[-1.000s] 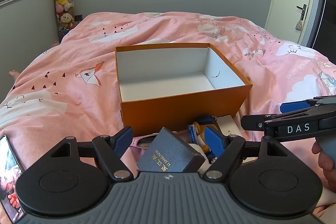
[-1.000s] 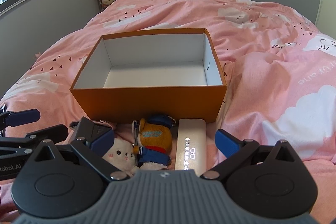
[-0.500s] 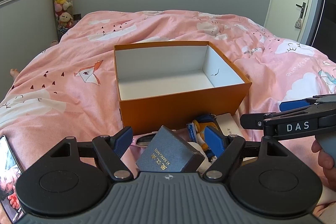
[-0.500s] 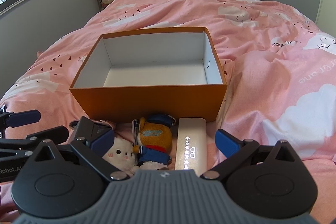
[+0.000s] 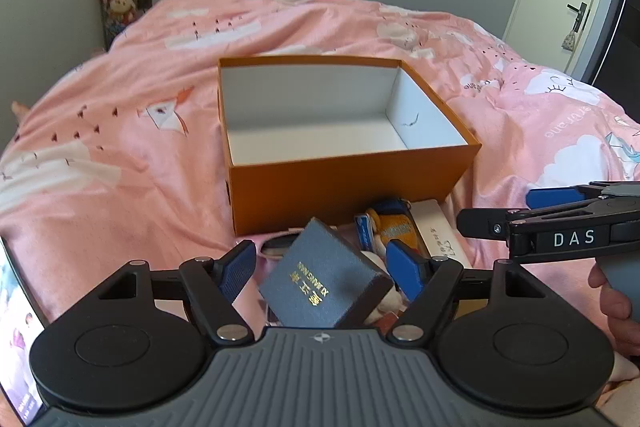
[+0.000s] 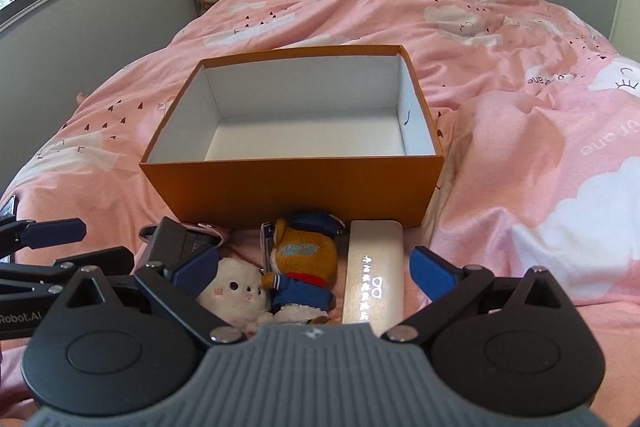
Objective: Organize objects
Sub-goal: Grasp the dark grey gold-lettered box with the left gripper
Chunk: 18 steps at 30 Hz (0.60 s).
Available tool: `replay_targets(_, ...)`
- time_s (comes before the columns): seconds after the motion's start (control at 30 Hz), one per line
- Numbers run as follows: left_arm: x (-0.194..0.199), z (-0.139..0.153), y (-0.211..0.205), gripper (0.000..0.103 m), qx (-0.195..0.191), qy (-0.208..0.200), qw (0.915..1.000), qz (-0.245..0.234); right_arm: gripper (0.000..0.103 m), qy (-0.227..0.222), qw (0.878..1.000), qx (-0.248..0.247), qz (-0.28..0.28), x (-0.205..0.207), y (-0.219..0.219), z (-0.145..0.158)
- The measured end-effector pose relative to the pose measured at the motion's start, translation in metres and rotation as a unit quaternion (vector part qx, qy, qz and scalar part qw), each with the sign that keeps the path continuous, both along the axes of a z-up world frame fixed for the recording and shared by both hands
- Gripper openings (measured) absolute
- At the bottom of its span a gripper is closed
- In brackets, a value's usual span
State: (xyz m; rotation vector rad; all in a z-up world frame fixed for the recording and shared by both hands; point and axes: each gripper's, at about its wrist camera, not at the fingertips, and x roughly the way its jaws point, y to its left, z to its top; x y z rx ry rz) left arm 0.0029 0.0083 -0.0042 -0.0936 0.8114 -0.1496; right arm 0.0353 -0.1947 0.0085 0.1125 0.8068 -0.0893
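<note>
1. The left gripper (image 5: 322, 261) is seen with jaws spread wide around a tilted dark blue box (image 5: 322, 285), neither pad touching it.
2. The right gripper (image 6: 314, 269) is likewise held open above a white plush (image 6: 234, 293), a bear doll (image 6: 306, 263) and a white case (image 6: 374, 273).
3. All of these are laid just near the orange box (image 6: 296, 189), on the pink duvet (image 6: 520, 155).
</note>
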Motion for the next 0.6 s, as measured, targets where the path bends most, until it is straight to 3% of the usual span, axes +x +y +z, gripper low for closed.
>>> replay_targets(0.03, 0.001, -0.001, 0.001, 0.086, -0.006, 0.007, 1.0, -0.002, 0.1, 0.001, 1.0, 0.003, 0.004, 0.001, 0.0, 0.0)
replay_targets(0.17, 0.007, -0.009, 0.006, 0.081, -0.025, 0.035, 0.9991, -0.001, 0.078, 0.014, 0.999, 0.019, 0.035, 0.008, 0.004, 0.0)
replay_targets(0.33, 0.012, -0.015, 0.016, 0.076, -0.042, 0.06, 0.9972, 0.013, 0.064, 0.031, 0.995, 0.031, 0.093, 0.021, 0.017, -0.001)
replay_targets(0.6, 0.017, -0.014, 0.041, 0.063, -0.076, 0.074, 0.9937, 0.036, 0.062, 0.06, 0.983, 0.093, 0.148, 0.048, 0.034, -0.001)
